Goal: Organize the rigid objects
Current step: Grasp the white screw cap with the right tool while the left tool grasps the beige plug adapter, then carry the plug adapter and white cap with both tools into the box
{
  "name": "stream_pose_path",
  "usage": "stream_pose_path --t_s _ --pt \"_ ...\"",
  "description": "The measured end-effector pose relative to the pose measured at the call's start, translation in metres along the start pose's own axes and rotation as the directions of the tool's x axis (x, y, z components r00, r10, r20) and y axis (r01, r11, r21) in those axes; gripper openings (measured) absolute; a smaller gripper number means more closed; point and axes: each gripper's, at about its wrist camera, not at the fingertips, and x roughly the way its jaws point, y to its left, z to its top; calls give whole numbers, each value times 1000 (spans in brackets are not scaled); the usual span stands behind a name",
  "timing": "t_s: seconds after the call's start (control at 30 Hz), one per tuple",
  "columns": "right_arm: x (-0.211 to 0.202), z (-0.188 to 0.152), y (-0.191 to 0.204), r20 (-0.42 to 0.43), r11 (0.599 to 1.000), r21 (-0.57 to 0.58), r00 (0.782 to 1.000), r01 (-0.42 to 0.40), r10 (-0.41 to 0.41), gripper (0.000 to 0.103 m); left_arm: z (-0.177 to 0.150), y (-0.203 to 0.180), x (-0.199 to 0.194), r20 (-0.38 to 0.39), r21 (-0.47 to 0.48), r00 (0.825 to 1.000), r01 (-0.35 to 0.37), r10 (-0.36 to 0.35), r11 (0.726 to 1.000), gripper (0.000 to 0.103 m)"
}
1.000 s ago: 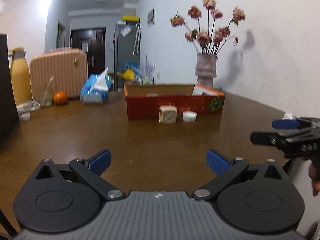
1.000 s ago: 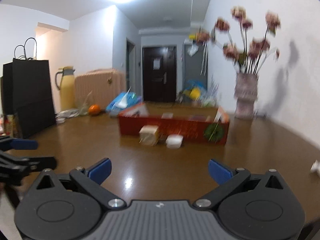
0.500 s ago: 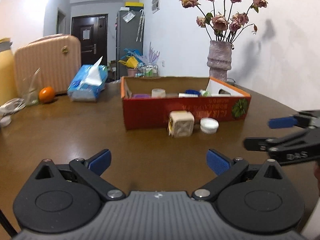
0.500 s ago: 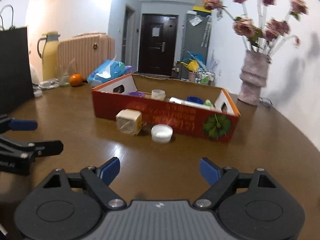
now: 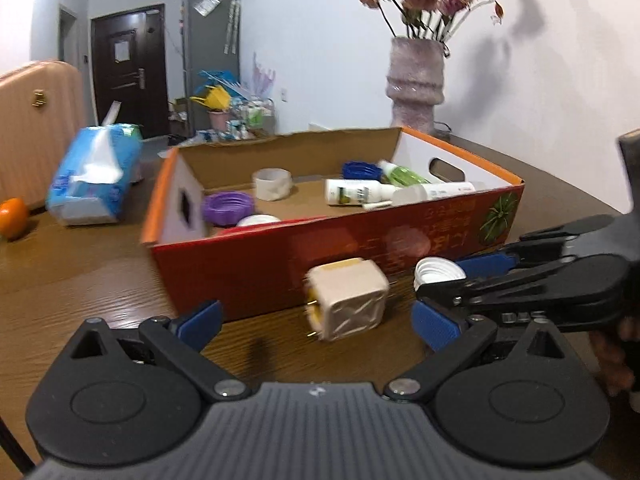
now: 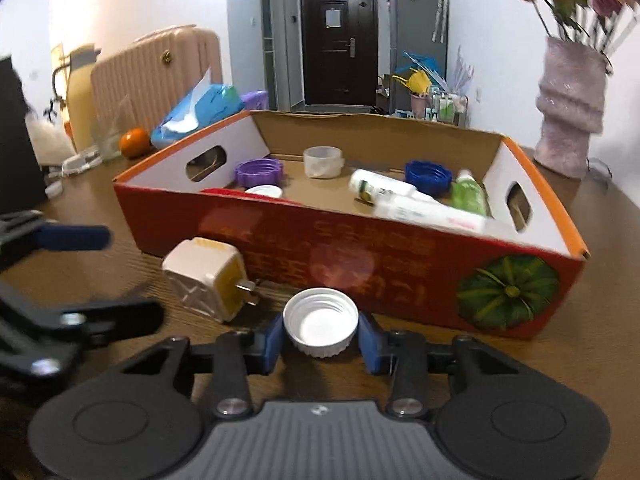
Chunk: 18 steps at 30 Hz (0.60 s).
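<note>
A white bottle cap (image 6: 321, 322) lies mouth up on the brown table in front of the red cardboard box (image 6: 420, 268). My right gripper (image 6: 320, 340) is closing on it, its blue pads (image 6: 272, 340) touching both sides of the cap. In the left wrist view the same gripper (image 5: 460, 278) reaches in from the right around the cap (image 5: 434, 270). A white plug adapter cube (image 5: 346, 304) lies just left of the cap. My left gripper (image 5: 316, 322) is open, with the cube just ahead of its fingers, untouched.
The box (image 5: 260, 264) holds several lids, a tape roll (image 5: 272, 184) and small bottles. Left of it are a blue tissue pack (image 5: 94, 176) and an orange (image 5: 12, 218). A vase of flowers (image 5: 414, 84) stands behind the box near the wall.
Both grippers moved forward to the box front. The right gripper's jaws went from wide apart to closed around the white cap. The left gripper stayed open.
</note>
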Motion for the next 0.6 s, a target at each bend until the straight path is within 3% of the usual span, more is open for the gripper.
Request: stream_pose_path --t_s 0.07,0.13,0.2,0.23,0.33,0.6 --pt "-7 -3 -13 12 1000 22 1000 -2 2 39 1 -8 16 -11 3 1000 -7 7 1000 100" --pt "-14 -5 -24 34 998 58 999 -22 20 39 5 -12 29 -62 -10 998 -4 3 1000 87" --pt "-22 -6 -32 85 994 92 995 -67 59 39 7 -8 36 -75 -78 997 -4 -2 997 56" --pt "-25 -6 -34 112 990 105 991 -90 78 39 7 -8 36 -69 -88 998 -14 8 996 51" --pt "-26 -8 -34 139 985 114 984 -127 111 39 6 -8 35 -66 -87 998 -14 8 996 52" --pt "-28 -11 -24 146 993 65 985 -98 88 39 5 -13 31 -64 -78 998 -10 5 997 52"
